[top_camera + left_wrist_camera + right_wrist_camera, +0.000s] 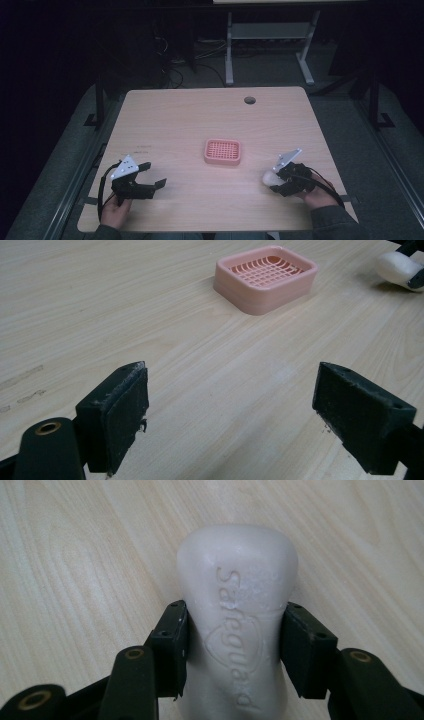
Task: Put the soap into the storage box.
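My right gripper [233,645] clamps a white soap bar [237,625] across its narrow waist, low over the table [175,120]. The bar is probably hard, slick and easily dented, so mid-length flanks suit best. My left gripper [232,415] rests wide, empty. A pink dish [223,152] sits between.

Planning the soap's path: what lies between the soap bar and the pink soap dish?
Only bare wooden table between soap bar and pink soap dish, per the high view.
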The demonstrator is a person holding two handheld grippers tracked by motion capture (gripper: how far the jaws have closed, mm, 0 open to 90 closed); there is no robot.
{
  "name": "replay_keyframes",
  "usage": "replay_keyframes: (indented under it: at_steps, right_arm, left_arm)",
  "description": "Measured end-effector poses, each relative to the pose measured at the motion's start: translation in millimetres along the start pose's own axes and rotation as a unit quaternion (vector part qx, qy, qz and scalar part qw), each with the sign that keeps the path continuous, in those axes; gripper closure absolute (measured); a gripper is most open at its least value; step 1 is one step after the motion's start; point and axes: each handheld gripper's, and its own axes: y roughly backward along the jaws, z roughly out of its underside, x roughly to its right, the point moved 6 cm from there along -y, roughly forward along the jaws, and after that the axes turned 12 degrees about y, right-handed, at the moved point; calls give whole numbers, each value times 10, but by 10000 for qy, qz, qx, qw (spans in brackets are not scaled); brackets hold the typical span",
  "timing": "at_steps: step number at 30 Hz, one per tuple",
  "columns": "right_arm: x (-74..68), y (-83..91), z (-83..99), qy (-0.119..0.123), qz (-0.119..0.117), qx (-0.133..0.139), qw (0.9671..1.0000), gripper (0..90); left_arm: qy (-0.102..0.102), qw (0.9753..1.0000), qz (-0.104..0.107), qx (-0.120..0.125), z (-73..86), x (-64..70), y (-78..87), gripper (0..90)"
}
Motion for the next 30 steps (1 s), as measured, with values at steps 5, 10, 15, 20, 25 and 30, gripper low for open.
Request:
replay_keyframes:
  at_steps: [5,10,15,20,25,30]
  right_arm:
    - [3,50,-56,38,0,51,10000,489]
    - [10,86,-115,158,6,-5,9999,489]
    - [19,103,-155,192,29,39,9998,490]
    - [25,150,-230,259,75,113,9996,490]
    - [54,180,-308,326,66,108,9994,490]
    - [88,186,-390,375,56,103,9992,490]
  left_arm:
    - [18,10000,4,14,-3,-4,3,145]
    - [2,10000,-3,1,-3,-2,2,144]
    - [-2,10000,5,22,-5,-5,4,144]
    - [2,10000,7,22,-5,-4,2,145]
    - [2,10000,8,20,-6,-3,3,144]
    - [-15,10000,9,14,-8,-4,2,144]
